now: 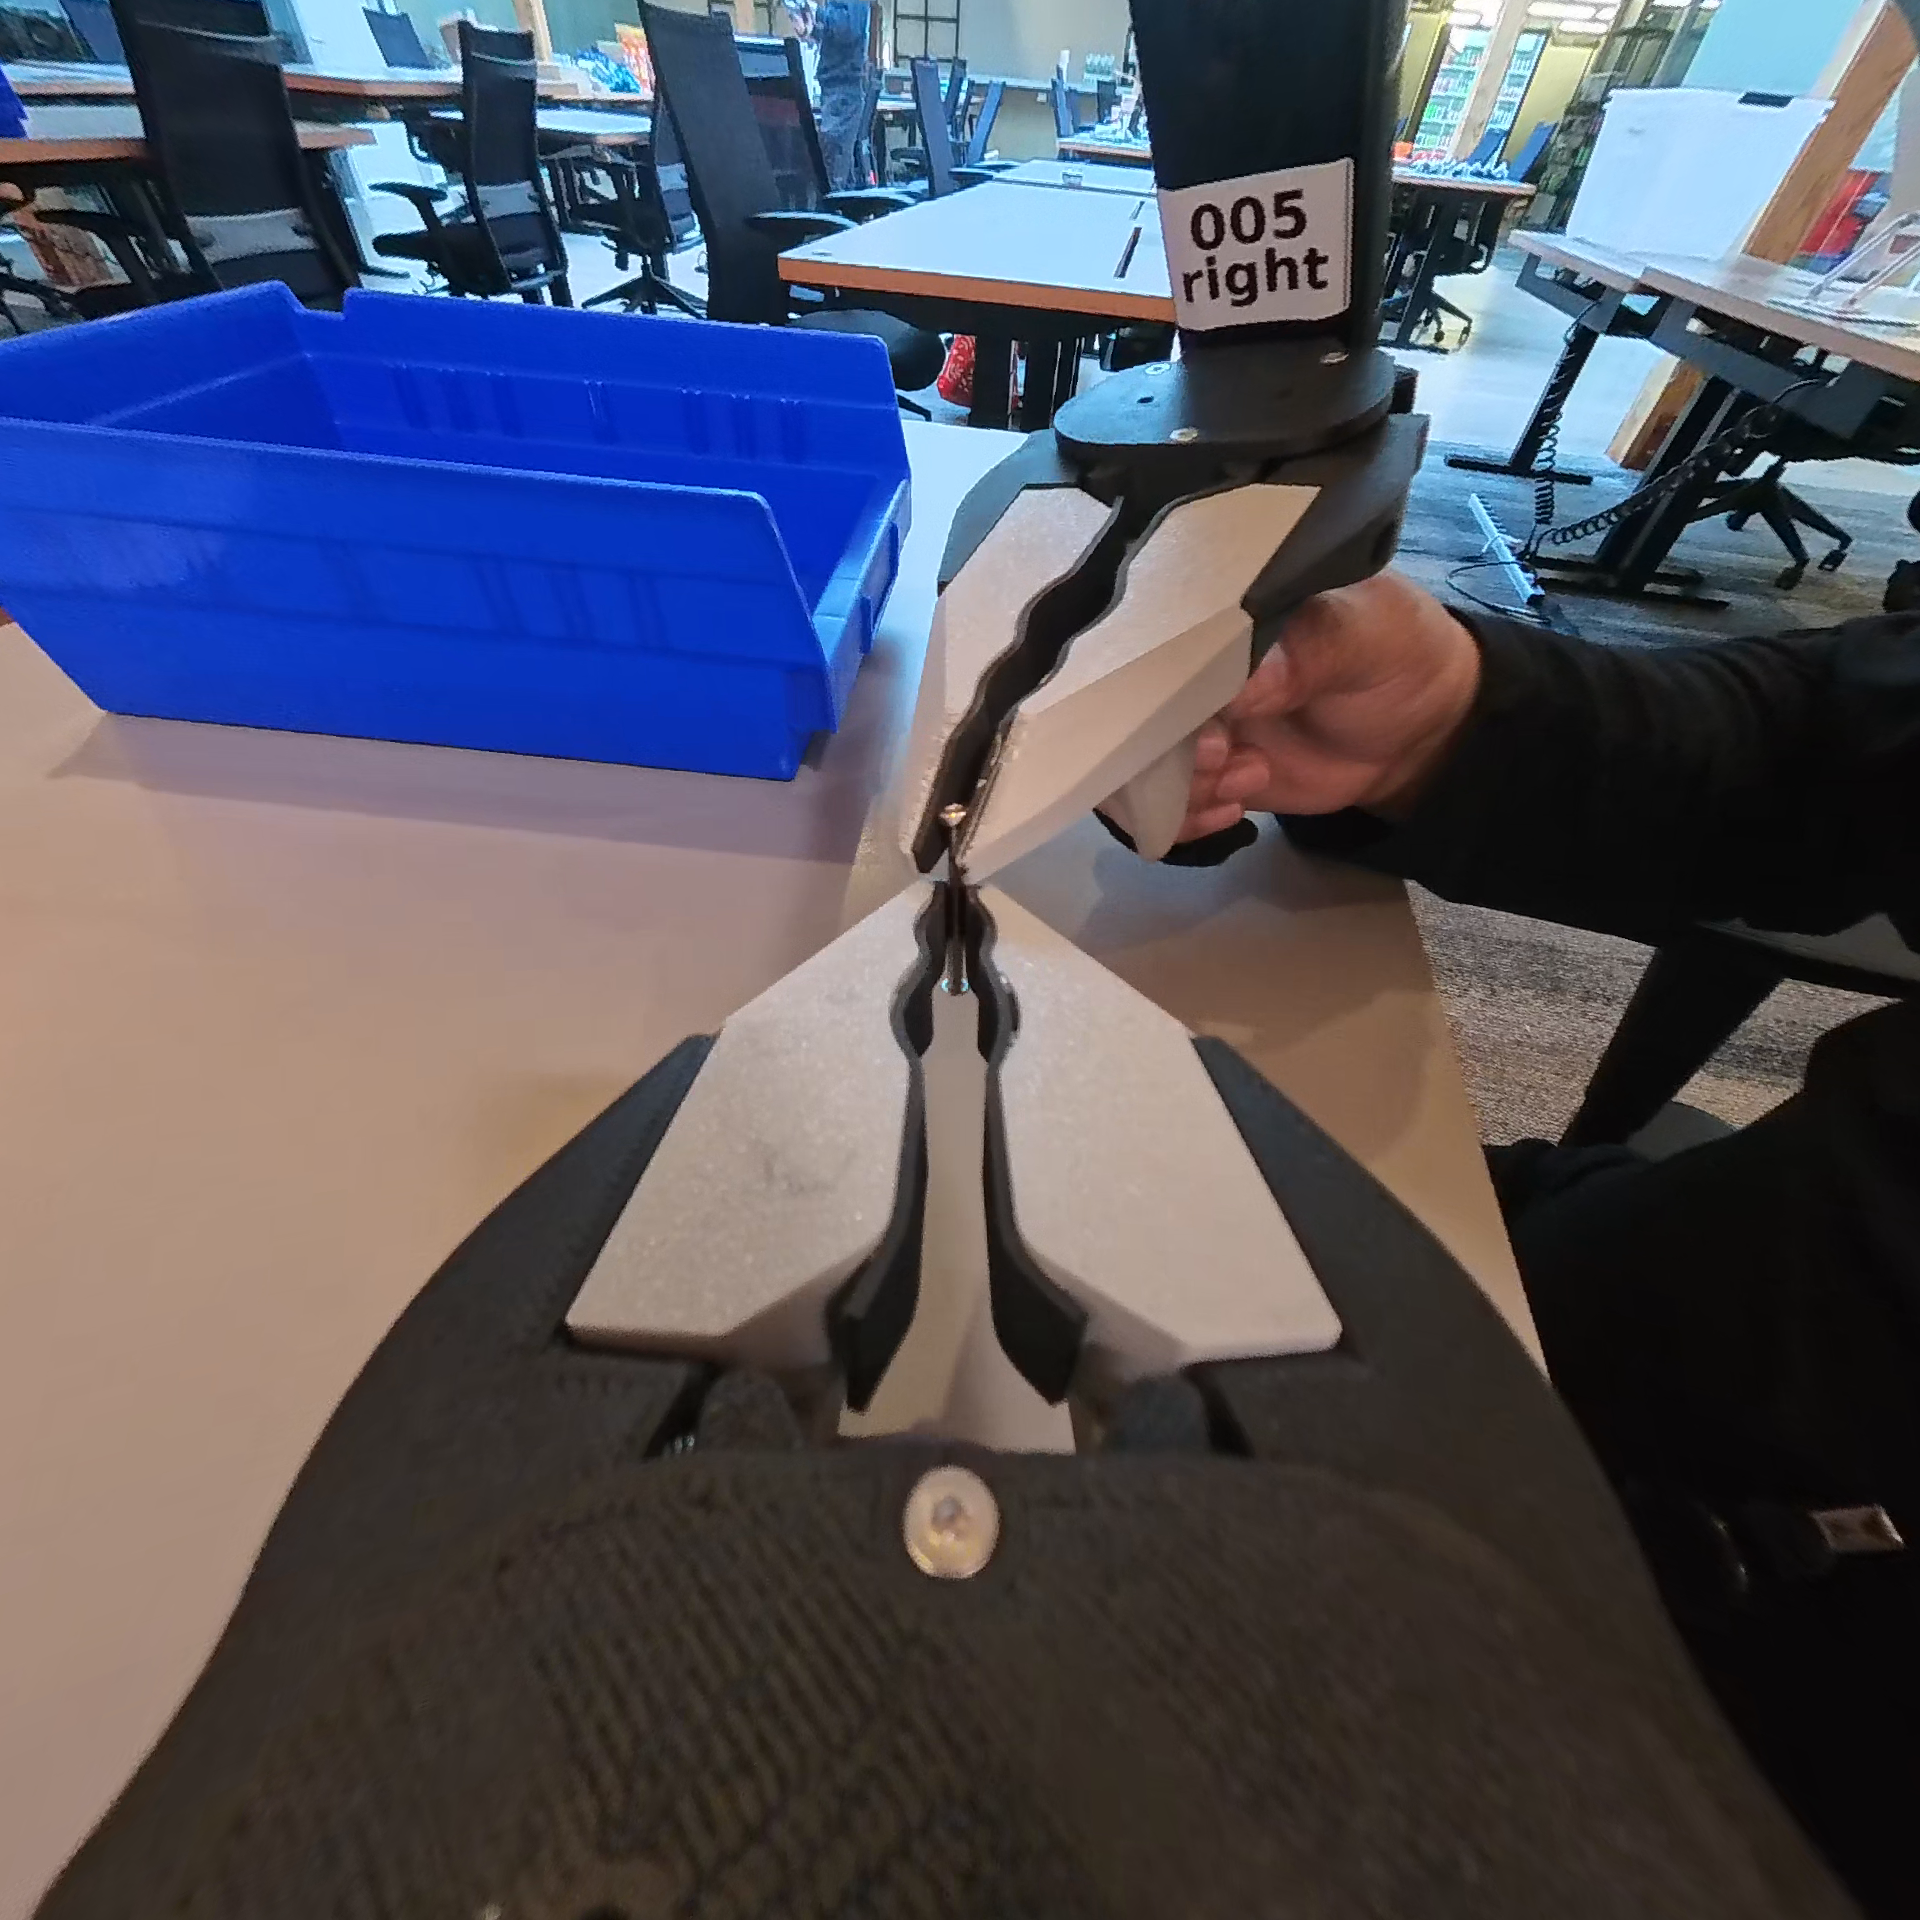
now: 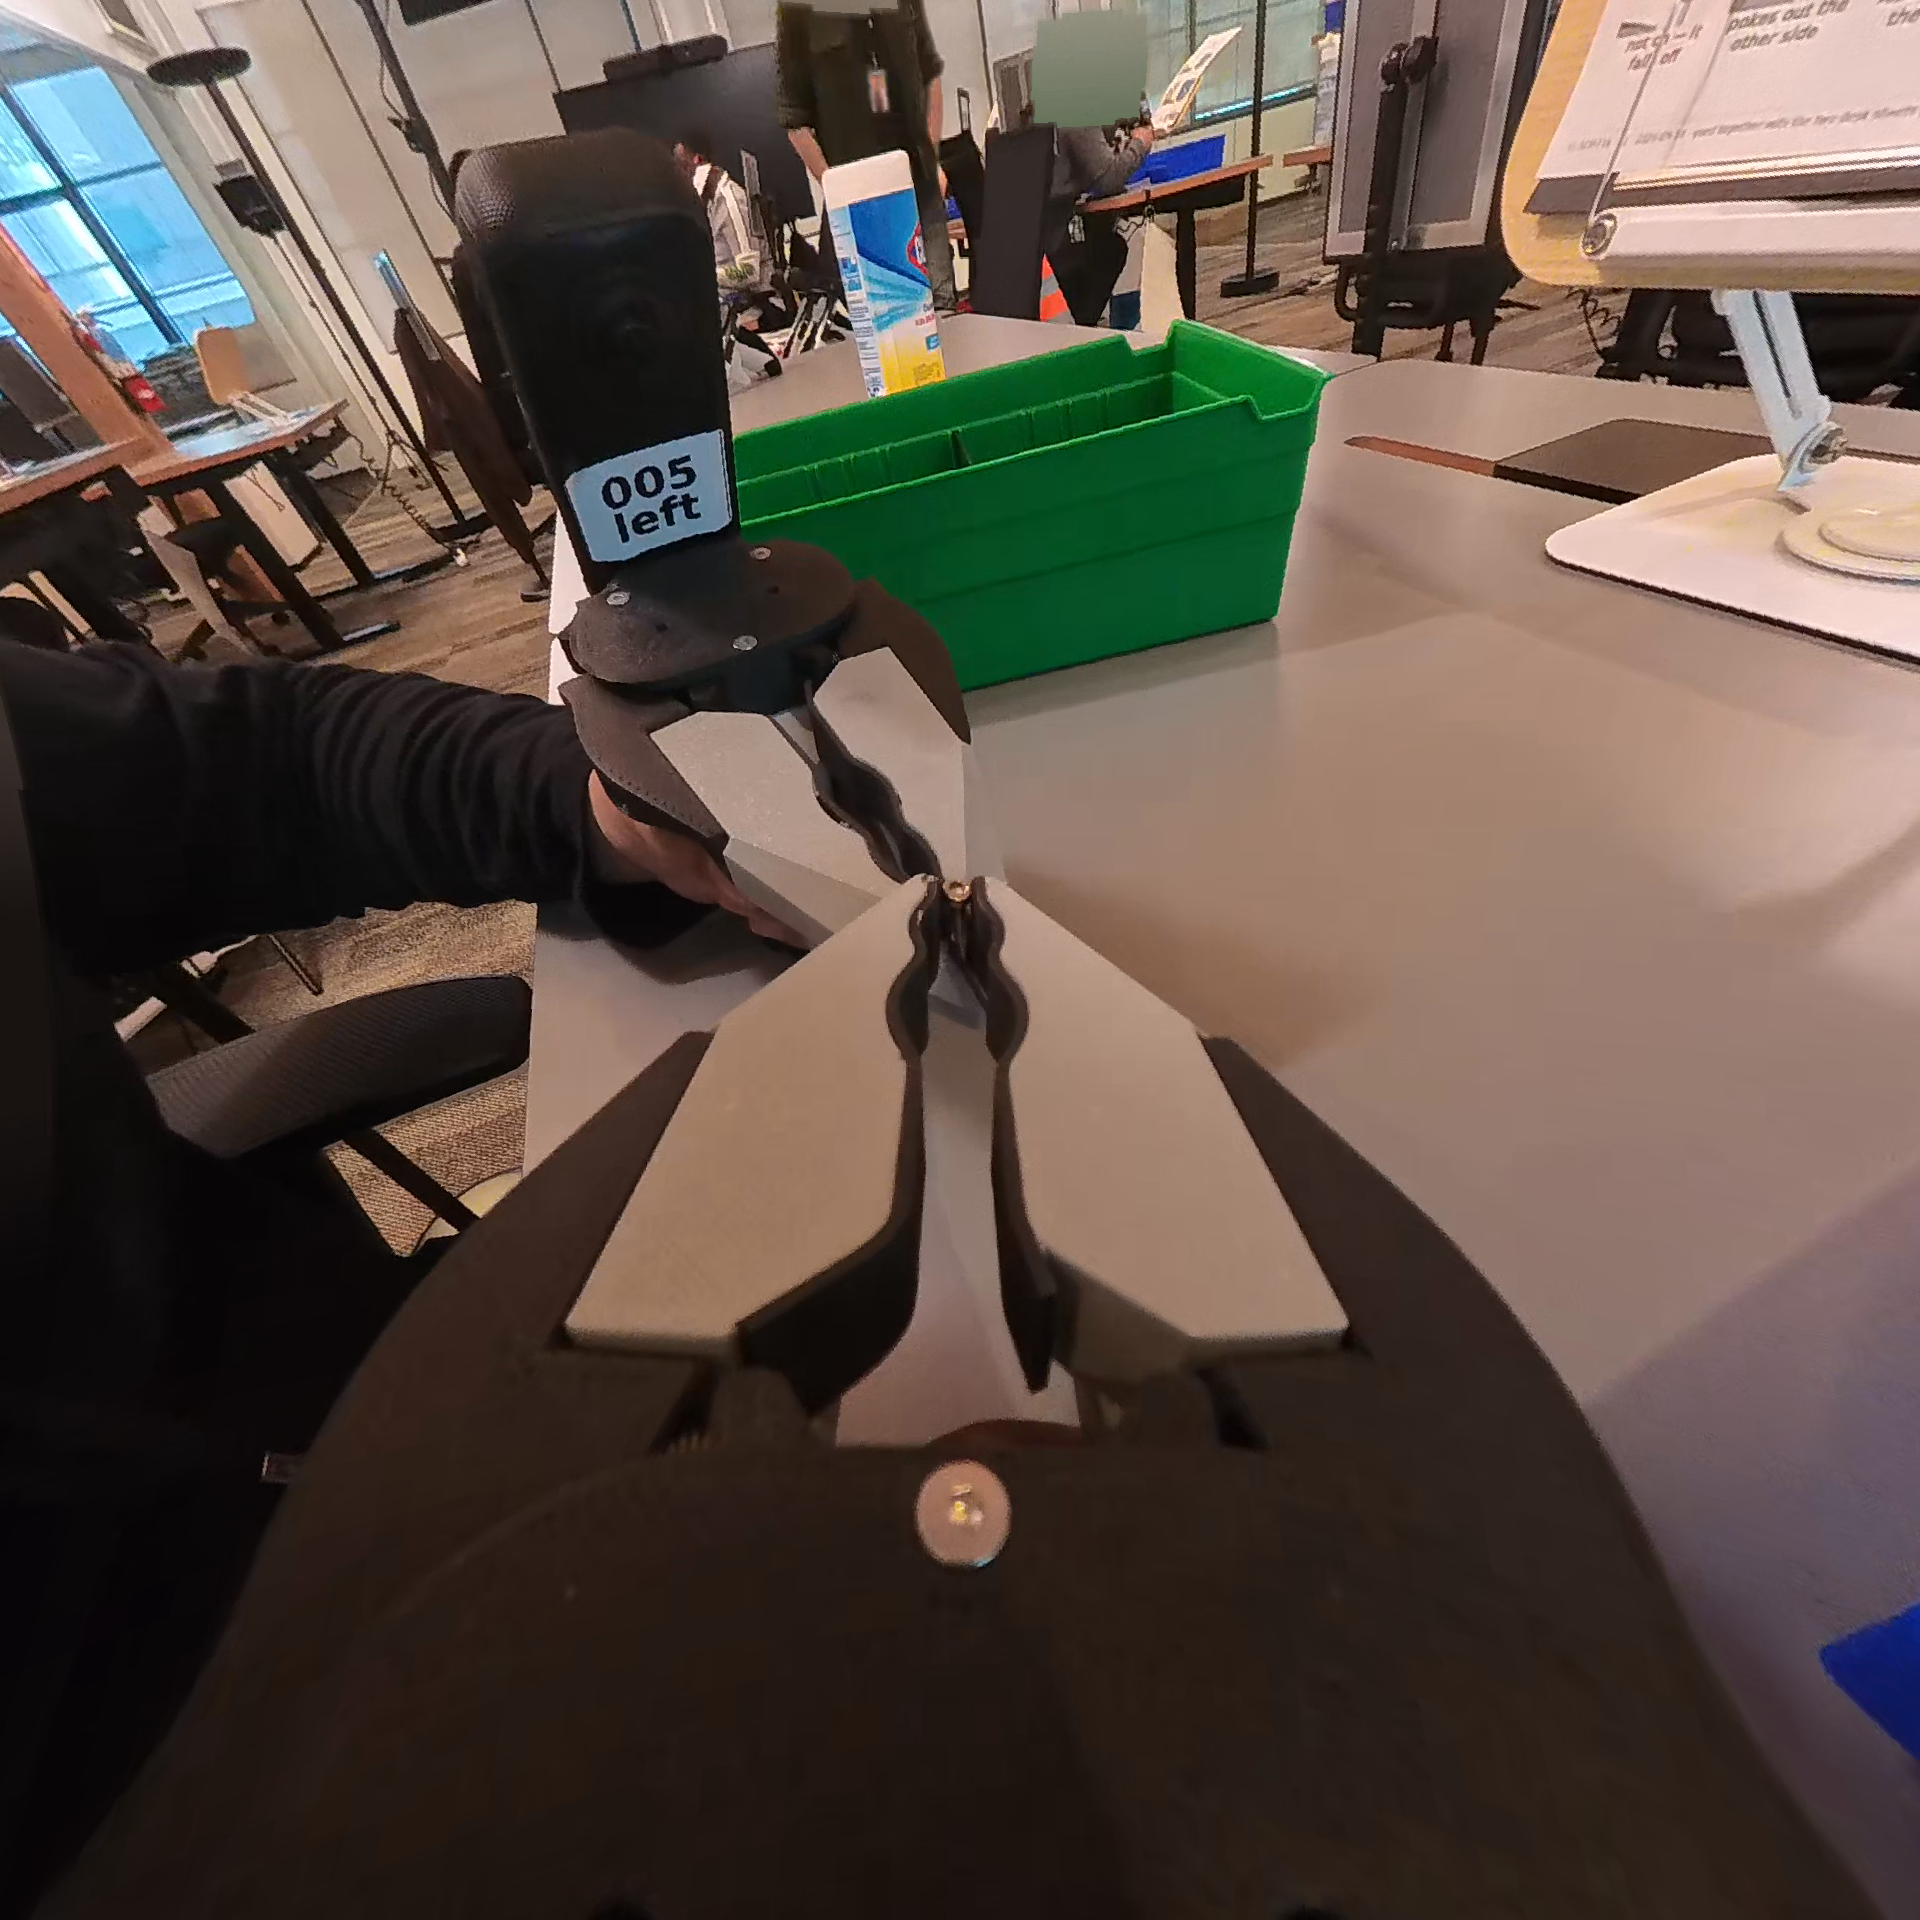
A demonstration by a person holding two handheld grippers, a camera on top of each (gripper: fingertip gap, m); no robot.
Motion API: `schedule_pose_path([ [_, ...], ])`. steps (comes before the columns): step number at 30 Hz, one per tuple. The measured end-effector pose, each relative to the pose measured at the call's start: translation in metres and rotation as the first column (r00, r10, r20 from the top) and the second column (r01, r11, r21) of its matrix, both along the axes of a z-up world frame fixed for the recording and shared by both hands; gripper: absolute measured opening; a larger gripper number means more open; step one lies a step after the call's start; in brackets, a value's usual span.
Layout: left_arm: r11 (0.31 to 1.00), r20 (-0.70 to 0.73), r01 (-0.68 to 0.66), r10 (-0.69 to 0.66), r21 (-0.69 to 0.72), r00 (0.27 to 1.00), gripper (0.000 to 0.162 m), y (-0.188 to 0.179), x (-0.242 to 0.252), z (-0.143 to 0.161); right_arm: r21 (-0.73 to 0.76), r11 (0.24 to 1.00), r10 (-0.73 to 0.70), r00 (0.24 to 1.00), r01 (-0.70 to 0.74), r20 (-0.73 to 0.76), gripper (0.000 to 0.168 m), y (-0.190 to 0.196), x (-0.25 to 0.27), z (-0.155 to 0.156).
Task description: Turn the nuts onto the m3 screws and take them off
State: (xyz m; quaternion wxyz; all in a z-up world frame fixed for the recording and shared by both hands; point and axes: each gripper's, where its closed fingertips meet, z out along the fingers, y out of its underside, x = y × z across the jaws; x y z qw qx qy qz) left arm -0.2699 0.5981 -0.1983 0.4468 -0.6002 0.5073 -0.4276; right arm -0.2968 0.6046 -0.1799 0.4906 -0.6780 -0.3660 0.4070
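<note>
Screw (image 1: pixel 953 940) and nut (image 2: pixel 955 889) meet tip to tip above the table (image 1: pixel 312 1039), your left gripper (image 1: pixel 954 914) clamped on the screw, your right gripper (image 2: pixel 954 902) on the nut (threading looks barely begun; removal remains).

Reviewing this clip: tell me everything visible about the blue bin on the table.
The blue bin is a long, open-topped storage bin that looks like moulded plastic, with ribbed or slotted inner walls and a stepped rim. Its near end wall is lower, with a rounded lip. It sits flat and upright on the pale table, at the left of the left wrist view, beyond and left of the two grippers. Nothing touches it except the table. The part of its interior that shows looks empty; the floor is mostly hidden by the walls.
</note>
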Motion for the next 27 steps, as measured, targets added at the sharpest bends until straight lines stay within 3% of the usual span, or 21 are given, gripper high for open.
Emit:
schedule_pose_path([
  [12, 0.999, -0.02, -0.01, 0.011, 0.034, 1.0, 0.0, 0.001, 0.0, -0.001, 0.005, 1.0, -0.006, 1.0, 0.006, -0.001, 0.003, 0.001, 0.001, -0.001],
  [15, 0.998, -0.023, -0.03, 0.032, 0.051, 0.999, 0.0, 0.004, -0.001, -0.001, 0.021, 0.998, -0.052, 0.999, 0.052, 0.001, 0.019, 0.004, 0.007, -0.003],
  [27, 0.998, -0.035, -0.049, 0.051, 0.048, 0.998, 0.0, 0.008, -0.001, -0.004, 0.023, 0.994, -0.103, 0.994, 0.104, -0.042, 0.015, 0.007, 0.002, -0.001],
])
